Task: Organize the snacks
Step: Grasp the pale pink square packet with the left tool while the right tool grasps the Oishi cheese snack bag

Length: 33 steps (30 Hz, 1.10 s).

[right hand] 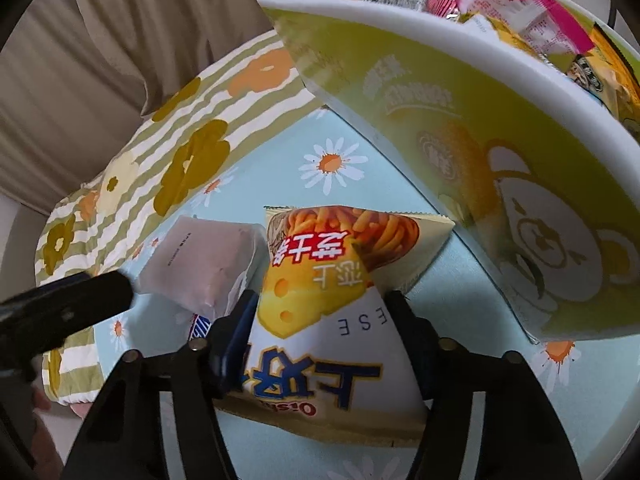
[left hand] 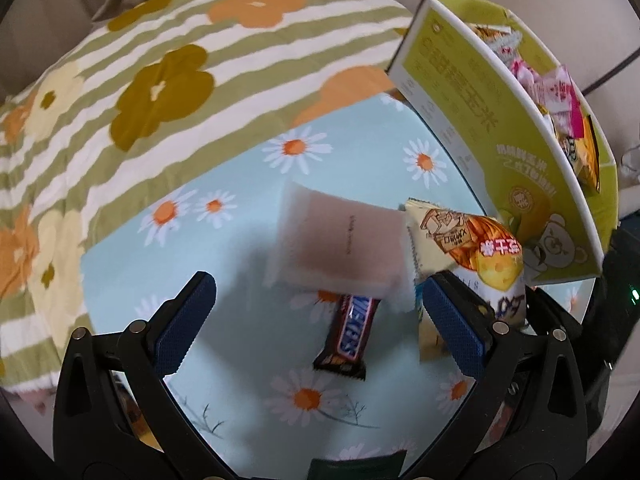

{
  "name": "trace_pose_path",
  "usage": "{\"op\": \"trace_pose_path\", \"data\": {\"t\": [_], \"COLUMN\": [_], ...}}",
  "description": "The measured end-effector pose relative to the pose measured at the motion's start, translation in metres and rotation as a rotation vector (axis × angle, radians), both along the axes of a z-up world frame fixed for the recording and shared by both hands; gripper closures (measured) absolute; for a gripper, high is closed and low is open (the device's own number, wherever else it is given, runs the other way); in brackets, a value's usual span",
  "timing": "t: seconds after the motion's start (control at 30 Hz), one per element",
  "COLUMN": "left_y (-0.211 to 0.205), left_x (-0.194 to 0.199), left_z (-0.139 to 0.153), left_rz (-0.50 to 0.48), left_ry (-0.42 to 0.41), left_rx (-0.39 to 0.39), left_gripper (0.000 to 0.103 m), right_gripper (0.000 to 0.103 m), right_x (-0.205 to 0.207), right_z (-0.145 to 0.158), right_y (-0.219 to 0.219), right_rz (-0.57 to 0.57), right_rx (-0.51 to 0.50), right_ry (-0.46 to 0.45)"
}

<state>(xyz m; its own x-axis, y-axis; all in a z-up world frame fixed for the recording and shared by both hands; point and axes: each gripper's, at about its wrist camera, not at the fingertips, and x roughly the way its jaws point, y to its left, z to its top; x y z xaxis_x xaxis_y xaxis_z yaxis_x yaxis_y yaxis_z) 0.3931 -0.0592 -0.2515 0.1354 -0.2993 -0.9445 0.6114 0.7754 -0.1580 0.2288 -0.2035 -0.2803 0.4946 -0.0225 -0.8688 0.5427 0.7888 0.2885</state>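
Cheese snack bag (right hand: 320,320) sits squarely between the right gripper (right hand: 320,344) fingers, both pads pressed into its sides, so that gripper is clenched on the bag; bag's top end points forward toward the box, bottom seam hangs back under the fingers. In the left wrist view the same bag (left hand: 476,256) shows just outside the left gripper's right finger (left hand: 452,320), not between the pads. Left gripper (left hand: 316,316) is spread wide and released, holding nothing; a Snickers bar (left hand: 348,336) lies on the surface between its fingers, touching neither. A pale pink wrapped pack (left hand: 340,248) lies ahead of the bar, overlapping its far end, and its right edge meets the cheese bag. Just to the right stands the yellow-green cardboard box (right hand: 460,152), tall white-edged wall facing the fingers, already loaded with pink and yellow packets (right hand: 520,12); the bag's top corner is near the wall's lower part, whether touching I cannot tell. Surface is covered with a light-blue daisy cloth (left hand: 248,332), open to the left of the bar; beyond it a green-striped flower blanket (left hand: 160,80), then beige curtain (right hand: 100,60).
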Motion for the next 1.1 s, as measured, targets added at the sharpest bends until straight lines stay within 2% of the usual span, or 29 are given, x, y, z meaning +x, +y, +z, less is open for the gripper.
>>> {"op": "trace_pose_path", "data": {"t": [0.33, 0.67, 0.87, 0.93, 1.0, 1.1], "left_y": [-0.032, -0.052, -0.051, -0.050, -0.053, -0.050], "left_x": [0.004, 0.002, 0.006, 0.007, 0.003, 0.002], "left_z": [-0.033, -0.054, -0.062, -0.067, -0.064, -0.058], "left_rz": [-0.055, -0.089, -0.076, -0.074, -0.094, -0.091], "left_ry": [0.043, 0.030, 0.059, 0.084, 0.046, 0.047], "left_rx": [0.081, 0.149, 0.132, 0.137, 0.149, 0.120], "left_gripper": [0.000, 0.000, 0.000, 0.005, 0.018, 0.027], "right_gripper": [0.047, 0.047, 0.047, 0.047, 0.047, 0.047], "right_x": [-0.025, -0.040, -0.041, -0.042, -0.042, -0.043], "right_z": [0.005, 0.002, 0.000, 0.000, -0.001, -0.002], "right_y": [0.010, 0.011, 0.014, 0.013, 0.012, 0.010], "right_rz": [-0.037, -0.054, -0.043, -0.044, -0.043, -0.043], "right_rx": [-0.004, 0.019, 0.024, 0.030, 0.036, 0.042], "right_ry": [-0.011, -0.006, -0.013, -0.016, -0.018, -0.022]}}
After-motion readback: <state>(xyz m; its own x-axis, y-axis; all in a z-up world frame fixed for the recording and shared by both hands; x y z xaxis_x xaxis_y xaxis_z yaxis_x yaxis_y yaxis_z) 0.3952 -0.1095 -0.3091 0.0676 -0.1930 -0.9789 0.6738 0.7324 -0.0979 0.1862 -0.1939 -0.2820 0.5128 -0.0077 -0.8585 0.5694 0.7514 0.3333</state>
